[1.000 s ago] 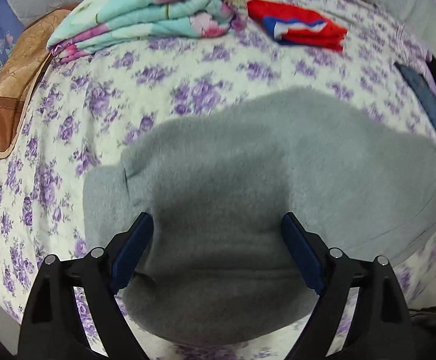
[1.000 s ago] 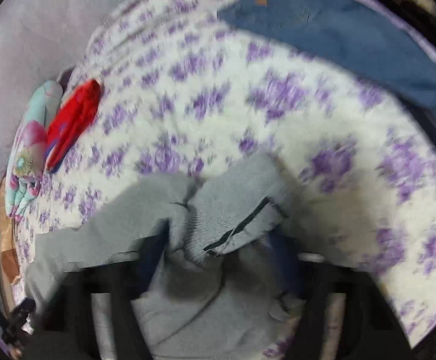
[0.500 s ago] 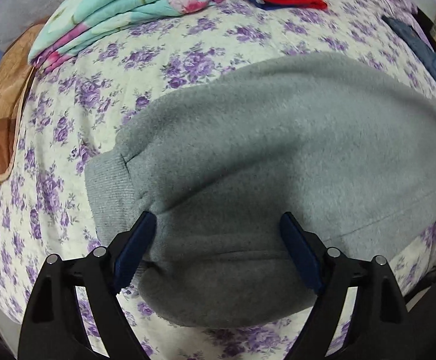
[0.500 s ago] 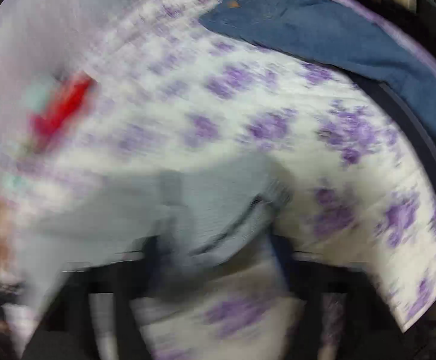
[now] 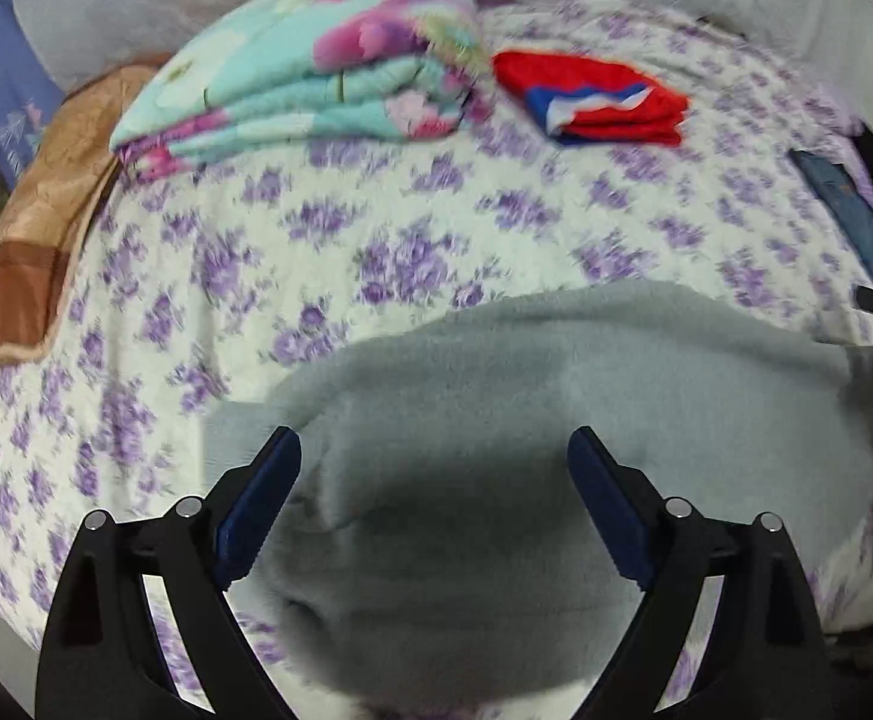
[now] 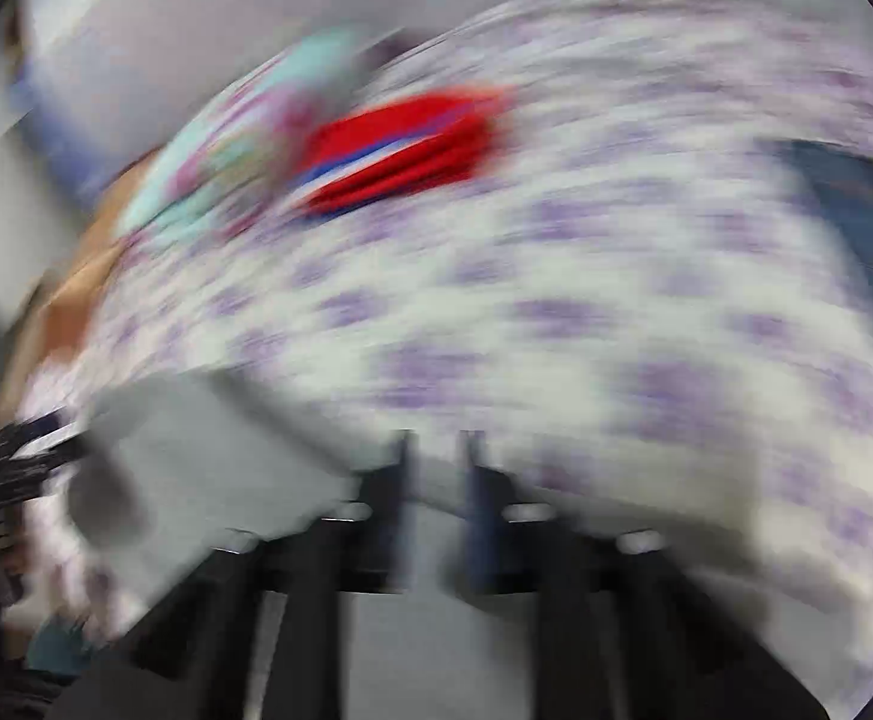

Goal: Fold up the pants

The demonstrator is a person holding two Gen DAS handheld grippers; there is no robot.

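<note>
On a purple-flowered bedspread (image 5: 412, 222), the right gripper (image 6: 436, 450) has let go of the grey pants (image 5: 556, 396) and swung clear, its jaws just closing to near-shut on nothing. The left gripper (image 5: 433, 462) hovers wide open over the folded garment, which lies near the bed's front edge, suggesting this fold is complete.

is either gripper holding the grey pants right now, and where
No. The left gripper is open above the grey pants; the right gripper is shut on nothing.
</note>
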